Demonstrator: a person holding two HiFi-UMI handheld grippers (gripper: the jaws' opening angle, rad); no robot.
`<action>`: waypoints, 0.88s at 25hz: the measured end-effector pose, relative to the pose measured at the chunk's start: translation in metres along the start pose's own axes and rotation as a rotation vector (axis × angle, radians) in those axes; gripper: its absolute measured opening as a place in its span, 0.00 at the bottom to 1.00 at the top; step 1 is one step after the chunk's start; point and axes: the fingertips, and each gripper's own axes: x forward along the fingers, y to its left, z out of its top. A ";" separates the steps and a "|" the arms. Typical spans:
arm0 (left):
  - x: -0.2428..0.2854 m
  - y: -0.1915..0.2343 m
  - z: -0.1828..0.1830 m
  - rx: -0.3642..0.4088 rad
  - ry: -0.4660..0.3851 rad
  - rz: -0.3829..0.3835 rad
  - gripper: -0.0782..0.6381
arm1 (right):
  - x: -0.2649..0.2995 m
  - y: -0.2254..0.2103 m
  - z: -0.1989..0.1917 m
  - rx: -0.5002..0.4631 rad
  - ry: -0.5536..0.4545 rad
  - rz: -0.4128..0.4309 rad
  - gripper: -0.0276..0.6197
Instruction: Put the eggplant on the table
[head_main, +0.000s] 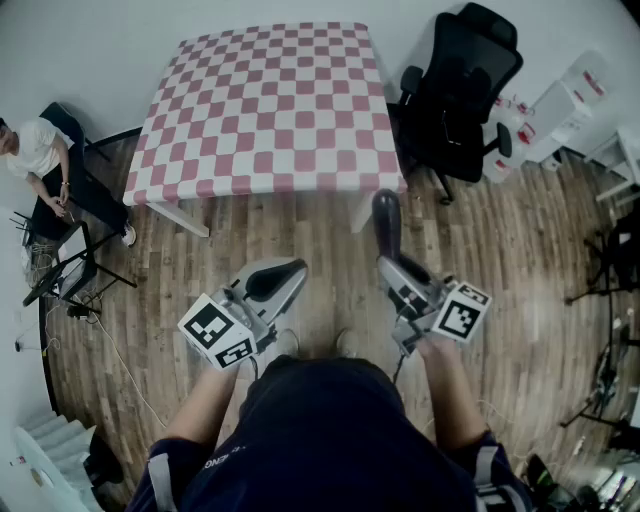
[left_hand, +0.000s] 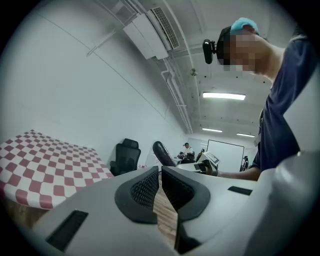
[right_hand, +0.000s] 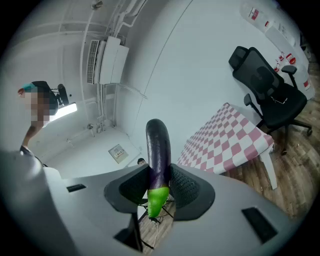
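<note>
the fingers of our right gripper (right_hand: 159, 194) are clamped on the eggplant (right_hand: 157, 145) near its green stem end, well short of the checkered surface (head_main: 265, 105). we should carry it level over the top, then lower it before letting go. our left gripper (left_hand: 160, 186) has its fingers together, empty.

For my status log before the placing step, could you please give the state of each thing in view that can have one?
right gripper: shut on the eggplant.
left gripper: shut, nothing between its jaws.
eggplant: held near its green stem end, not yet on the table.
table: covered with a pink-and-white checked cloth.
office chair: unoccupied, beside the table.
</note>
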 end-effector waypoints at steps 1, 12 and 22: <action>0.001 -0.002 -0.001 -0.001 0.001 -0.001 0.16 | -0.002 -0.001 0.000 -0.001 0.001 -0.001 0.26; 0.013 -0.017 -0.023 -0.034 0.017 0.011 0.16 | -0.019 -0.013 -0.009 0.027 0.028 -0.008 0.26; 0.049 -0.047 -0.018 -0.005 0.018 0.028 0.16 | -0.059 -0.045 0.005 0.002 0.067 -0.055 0.26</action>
